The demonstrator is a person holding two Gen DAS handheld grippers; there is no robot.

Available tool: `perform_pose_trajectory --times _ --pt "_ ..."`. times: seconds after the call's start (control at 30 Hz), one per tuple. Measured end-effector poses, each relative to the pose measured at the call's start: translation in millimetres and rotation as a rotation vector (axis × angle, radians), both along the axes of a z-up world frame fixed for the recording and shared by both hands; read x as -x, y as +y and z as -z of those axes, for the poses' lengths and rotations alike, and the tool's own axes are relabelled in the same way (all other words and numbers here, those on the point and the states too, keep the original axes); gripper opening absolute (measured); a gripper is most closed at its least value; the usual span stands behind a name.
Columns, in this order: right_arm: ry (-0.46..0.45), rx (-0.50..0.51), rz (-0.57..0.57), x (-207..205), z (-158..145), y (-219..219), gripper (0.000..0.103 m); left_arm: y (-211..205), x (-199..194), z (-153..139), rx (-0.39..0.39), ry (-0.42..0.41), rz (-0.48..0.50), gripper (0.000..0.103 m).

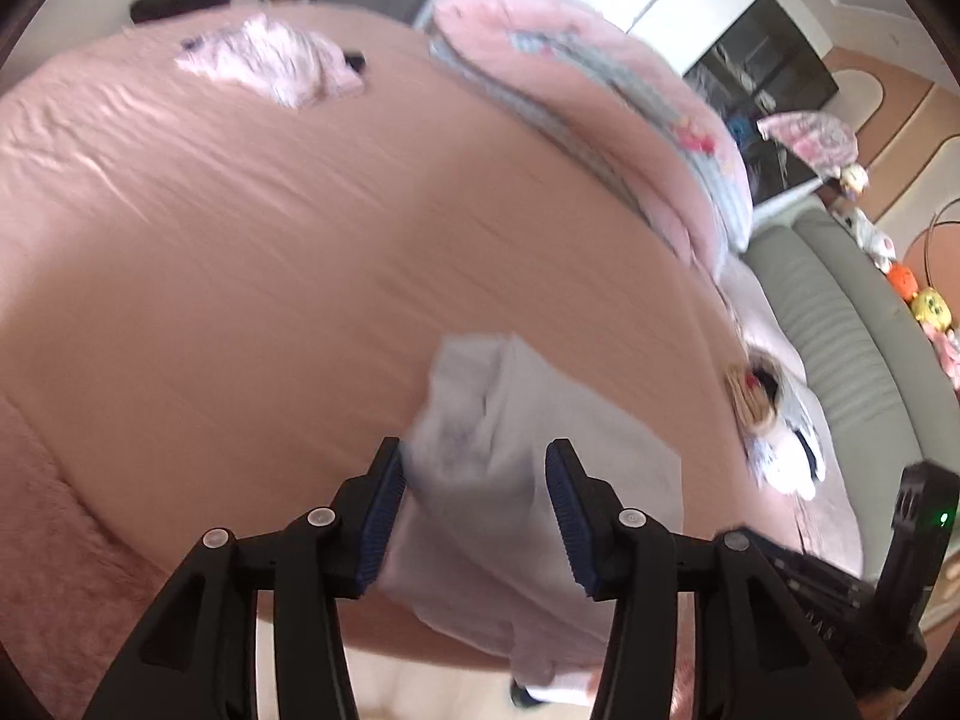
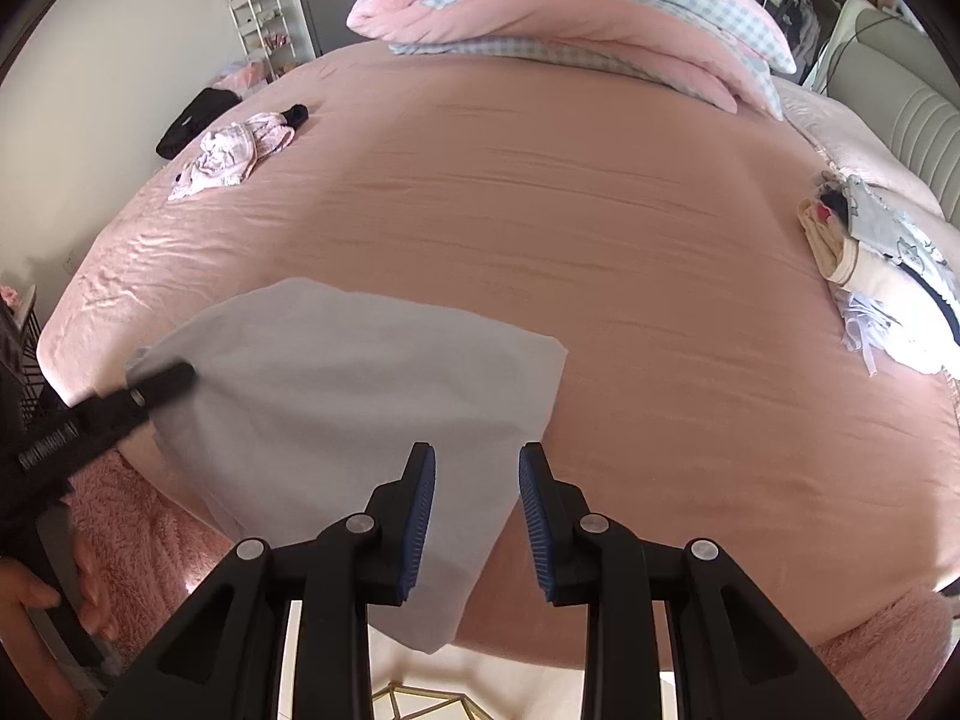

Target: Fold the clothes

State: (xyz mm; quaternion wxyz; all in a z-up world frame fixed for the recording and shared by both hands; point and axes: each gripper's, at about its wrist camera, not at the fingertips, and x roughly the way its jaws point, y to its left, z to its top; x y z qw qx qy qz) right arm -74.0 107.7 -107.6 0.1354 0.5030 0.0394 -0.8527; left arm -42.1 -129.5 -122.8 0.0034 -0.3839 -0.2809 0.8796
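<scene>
A pale grey-white garment [image 2: 360, 372] lies flat on the pink bed sheet [image 2: 600, 210], near the front edge, and its lower corner hangs over that edge. In the left wrist view the same garment [image 1: 510, 420] looks bunched at its far end. My left gripper [image 1: 474, 516] straddles that bunched end with its jaws apart, and the pads are not pressing on the cloth. In the right wrist view this left gripper [image 2: 174, 375] sits at the garment's left corner. My right gripper [image 2: 477, 516] hovers open over the garment's right edge.
A rumpled pink-white clothes heap [image 2: 234, 150] and a black item [image 2: 198, 120] lie far left. A folded pink duvet [image 2: 570, 18] fills the back. Folded clothes [image 2: 870, 252] are stacked at the right by the grey headboard [image 2: 900, 120]. A fluffy pink rug [image 2: 138, 528] lies below.
</scene>
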Motion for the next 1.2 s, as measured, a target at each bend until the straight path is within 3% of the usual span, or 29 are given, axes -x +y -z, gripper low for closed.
perform_pose_trajectory --times 0.07,0.2,0.27,0.3,0.43,0.57,0.67,0.73,0.8,0.87,0.93,1.0,1.03,1.1,1.13,1.17,1.2 --pt "-0.006 -0.004 -0.001 2 3 -3 0.028 -3 6 5 -0.02 -0.014 0.022 0.062" --pt "-0.023 -0.007 -0.006 4 10 -5 0.029 -4 24 26 -0.083 -0.102 0.088 0.062" --pt "-0.032 -0.001 0.009 4 18 -3 0.047 3 29 39 -0.044 -0.165 0.094 0.062" --pt "-0.034 0.01 0.025 4 22 1 0.051 4 28 45 -0.052 -0.19 0.087 0.063" --pt "-0.157 0.105 0.077 11 49 20 0.054 -10 14 61 -0.232 -0.256 0.012 0.063" --pt "-0.223 0.194 0.094 16 68 33 0.067 -12 7 61 -0.268 -0.261 0.033 0.064" --pt "-0.222 0.283 0.061 16 75 34 0.076 -20 5 70 -0.361 -0.237 0.028 0.064" --pt "-0.211 0.31 0.035 16 76 32 0.074 -20 4 70 -0.392 -0.229 0.037 0.064" --pt "-0.223 0.361 0.021 15 77 31 0.055 -14 3 69 -0.418 -0.215 0.069 0.051" --pt "-0.233 0.396 0.017 14 79 30 0.044 -8 3 69 -0.434 -0.203 0.096 0.047" --pt "-0.226 0.42 0.023 15 82 29 0.044 -3 6 69 -0.418 -0.198 0.107 0.047" --pt "-0.215 0.446 0.034 17 85 29 0.046 -5 11 76 -0.455 -0.195 0.1 0.05" --pt "-0.209 0.458 0.04 18 86 29 0.055 -5 11 77 -0.467 -0.194 0.093 0.05" --pt "-0.197 0.438 0.034 19 83 25 0.058 -2 10 70 -0.438 -0.181 0.099 0.047" --pt "-0.191 0.416 0.026 19 80 22 0.05 4 10 63 -0.401 -0.164 0.11 0.038" --pt "-0.185 0.402 0.018 19 77 20 0.035 10 10 54 -0.364 -0.148 0.12 0.035" --pt "-0.18 0.411 0.009 19 72 21 0.031 14 9 46 -0.337 -0.133 0.127 0.034"
